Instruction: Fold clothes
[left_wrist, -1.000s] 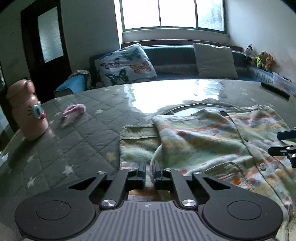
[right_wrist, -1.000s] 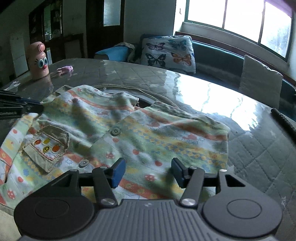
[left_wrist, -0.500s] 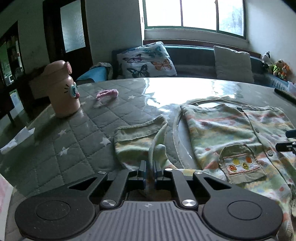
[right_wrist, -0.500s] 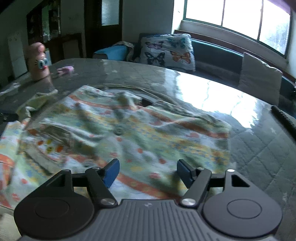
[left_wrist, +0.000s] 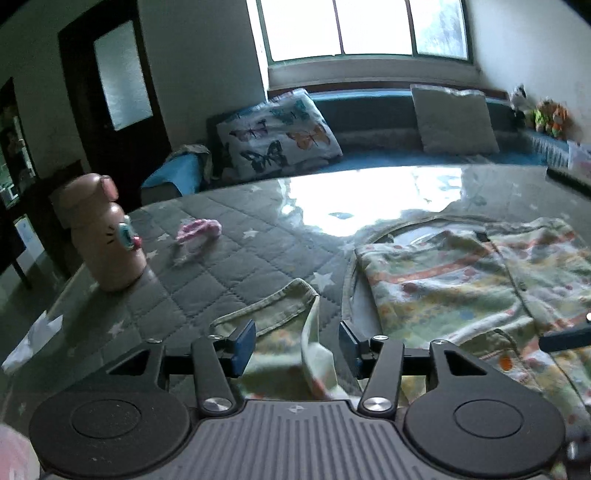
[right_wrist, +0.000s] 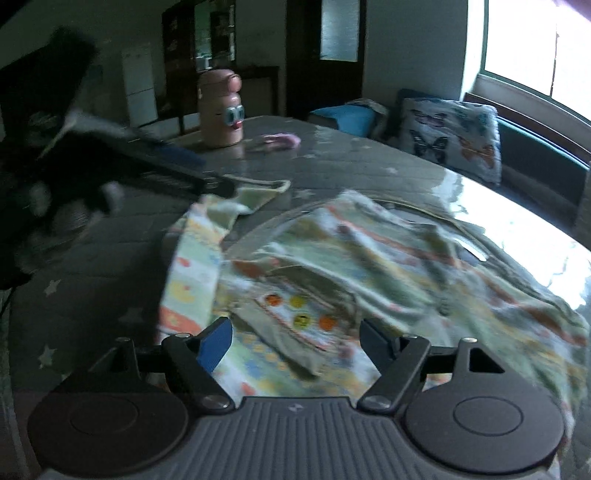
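A small patterned button shirt (left_wrist: 461, 280) (right_wrist: 369, 258) lies spread on the quilted table cover (left_wrist: 221, 266). Its left sleeve (left_wrist: 280, 306) (right_wrist: 195, 266) is drawn out sideways. My left gripper (left_wrist: 295, 345) hangs over that sleeve with its jaws opening. A raised fold of sleeve cloth stands between the blue pads, and neither pad presses on it. My right gripper (right_wrist: 294, 338) hovers just above the shirt's chest pocket (right_wrist: 299, 317), its jaws opening wide with nothing gripped. In the right wrist view the left gripper (right_wrist: 195, 168) shows as a dark blur at the left.
A pink cartoon-faced bottle (left_wrist: 107, 240) (right_wrist: 221, 110) stands at the table's left side, with a small pink item (left_wrist: 197, 227) beside it. A white paper (left_wrist: 33, 339) lies at the left edge and a dark bar-like object (left_wrist: 565, 179) at the far right. A bench with a butterfly pillow (left_wrist: 280, 136) runs behind.
My left gripper, shut on the sleeve before, drew it out to the left, then opened and let it go. My right gripper widened and swung left over the shirt to the pocket.
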